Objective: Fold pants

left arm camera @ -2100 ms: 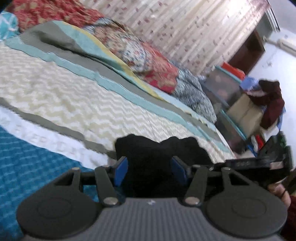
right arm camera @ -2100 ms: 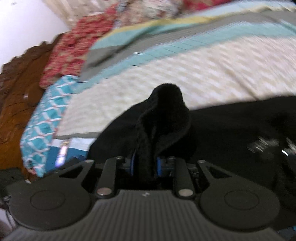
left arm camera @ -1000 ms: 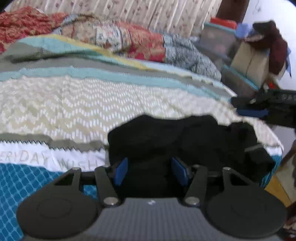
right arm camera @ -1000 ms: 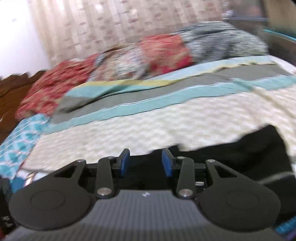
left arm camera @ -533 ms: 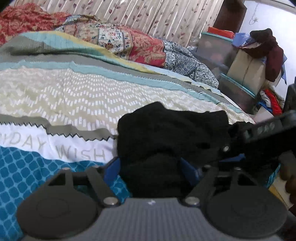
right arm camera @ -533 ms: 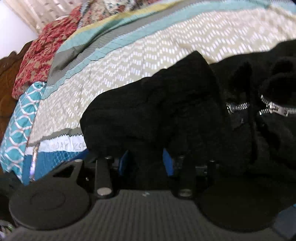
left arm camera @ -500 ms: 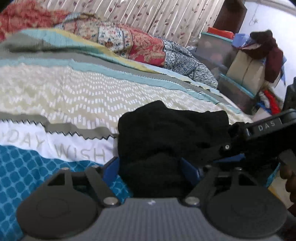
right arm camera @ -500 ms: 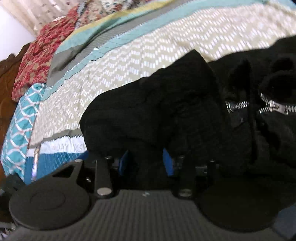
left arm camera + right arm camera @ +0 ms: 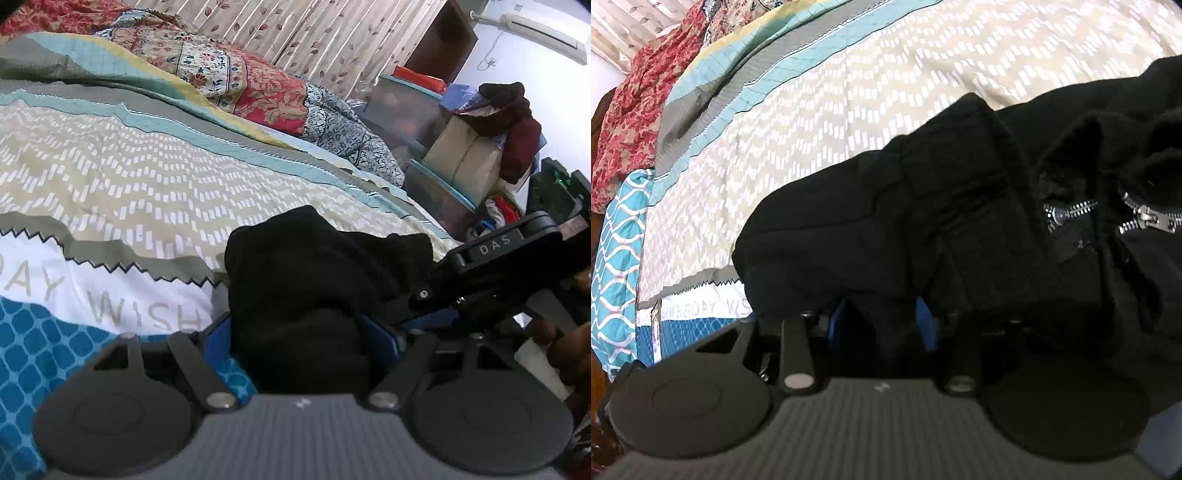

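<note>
The black fleecy pants (image 9: 314, 266) lie bunched on the patterned bedspread (image 9: 147, 177) near its edge. My left gripper (image 9: 301, 336) sits low over them, jaws spread wide, with a thick roll of the fabric lying loosely between the blue pads (image 9: 218, 339). In the right wrist view the pants (image 9: 886, 206) fill the middle and right, with two silver zippers (image 9: 1075, 210). My right gripper (image 9: 881, 321) points steeply down into them, jaws partly apart, a fold hanging between the pads without being squeezed. Its black housing (image 9: 495, 247) shows to the right of the pants in the left wrist view.
Floral quilts (image 9: 258, 85) are heaped along the far side of the bed. Storage bins and a cardboard box (image 9: 461, 158) with a maroon garment (image 9: 513, 122) stand beyond the bed's right end. A hand (image 9: 569, 343) shows at the right edge. A teal pillow (image 9: 617, 240) lies at the left.
Both grippers came down onto the pants on the bed. The left jaws widened, letting go of the fabric. The right gripper tipped downward.
</note>
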Action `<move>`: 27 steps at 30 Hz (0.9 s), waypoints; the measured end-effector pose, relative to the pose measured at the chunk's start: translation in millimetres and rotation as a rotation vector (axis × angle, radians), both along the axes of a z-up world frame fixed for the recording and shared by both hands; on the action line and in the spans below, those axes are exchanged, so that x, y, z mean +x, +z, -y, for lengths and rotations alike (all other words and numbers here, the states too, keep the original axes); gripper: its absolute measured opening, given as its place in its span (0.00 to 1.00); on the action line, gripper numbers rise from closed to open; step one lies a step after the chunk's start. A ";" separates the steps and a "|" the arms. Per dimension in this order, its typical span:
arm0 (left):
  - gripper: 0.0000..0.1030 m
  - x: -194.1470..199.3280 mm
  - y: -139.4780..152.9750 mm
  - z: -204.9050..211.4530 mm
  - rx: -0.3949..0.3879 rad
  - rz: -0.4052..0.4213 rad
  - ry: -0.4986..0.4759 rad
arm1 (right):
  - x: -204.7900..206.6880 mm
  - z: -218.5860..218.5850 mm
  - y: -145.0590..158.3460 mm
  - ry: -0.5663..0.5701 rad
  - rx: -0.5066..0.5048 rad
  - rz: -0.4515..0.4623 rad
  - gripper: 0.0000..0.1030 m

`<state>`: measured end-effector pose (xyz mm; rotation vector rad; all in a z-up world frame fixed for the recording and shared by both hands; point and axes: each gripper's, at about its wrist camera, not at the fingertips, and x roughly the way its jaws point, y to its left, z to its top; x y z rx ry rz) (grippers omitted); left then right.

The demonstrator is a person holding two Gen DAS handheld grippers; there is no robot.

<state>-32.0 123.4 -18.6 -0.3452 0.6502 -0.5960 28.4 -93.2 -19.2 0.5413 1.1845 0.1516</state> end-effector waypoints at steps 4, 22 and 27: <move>0.72 -0.6 -1.0 -1.8 -0.016 0.006 -0.013 | 5.9 -5.7 -2.6 0.004 0.005 -0.004 0.44; 0.71 -3.8 -3.7 -7.7 -0.046 0.007 -0.033 | 18.2 -40.8 -3.9 0.118 -0.014 0.034 0.99; 0.72 -3.9 -3.6 -7.5 -0.046 0.007 -0.032 | 21.0 -57.1 -4.5 0.173 -0.088 0.046 1.00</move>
